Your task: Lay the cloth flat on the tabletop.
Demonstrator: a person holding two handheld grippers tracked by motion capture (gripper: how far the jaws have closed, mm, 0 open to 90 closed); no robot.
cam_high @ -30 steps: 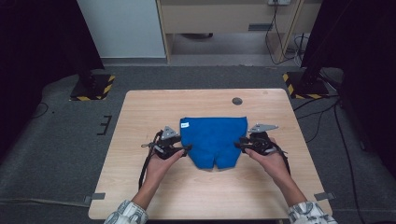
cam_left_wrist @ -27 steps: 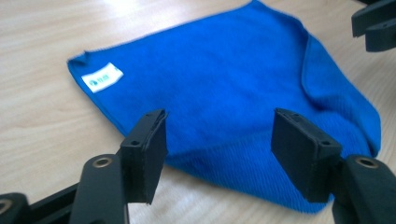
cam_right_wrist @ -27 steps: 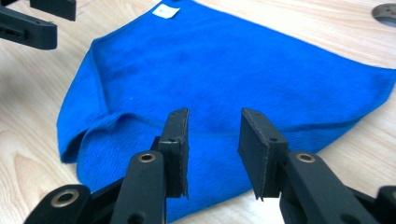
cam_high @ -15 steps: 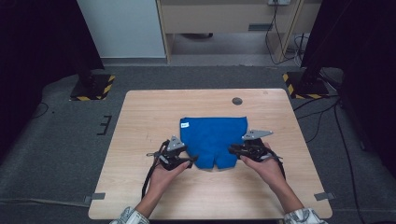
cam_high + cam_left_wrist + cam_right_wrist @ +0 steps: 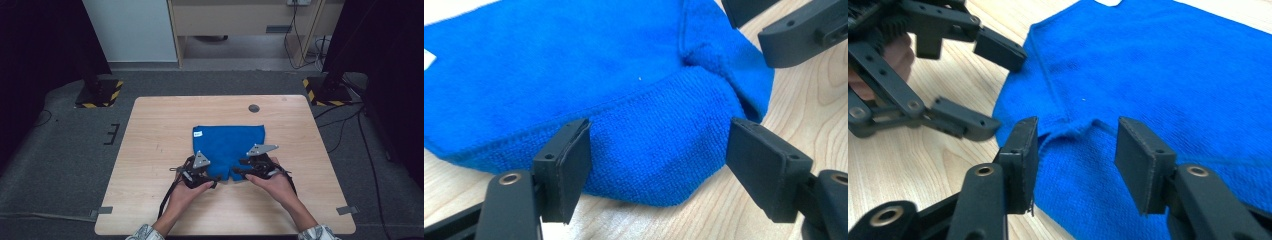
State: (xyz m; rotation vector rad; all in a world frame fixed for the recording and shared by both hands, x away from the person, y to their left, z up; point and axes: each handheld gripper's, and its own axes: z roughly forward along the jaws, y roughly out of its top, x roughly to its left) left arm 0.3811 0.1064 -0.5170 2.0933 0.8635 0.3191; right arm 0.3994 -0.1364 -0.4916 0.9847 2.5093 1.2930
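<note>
Folded blue towel (image 5: 227, 145), near corners tucked

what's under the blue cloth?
The blue cloth lies flat on the wooden table, with bare wood showing all around it. It is folded, so its own lower layers sit beneath the top one. Anything thin between cloth and wood would be hidden.

The blue cloth (image 5: 634, 75) is showing a nubby, matt terry weave with a stitched hem; the counter (image 5: 160, 130) is looking like pale wood-grain laminate, smooth and faintly shiny; each hand-held gripper's jaws are appearing as matt black plastic with brass-coloured rivets; the floor (image 5: 60, 145) is looking like rough grey carpet.
</note>
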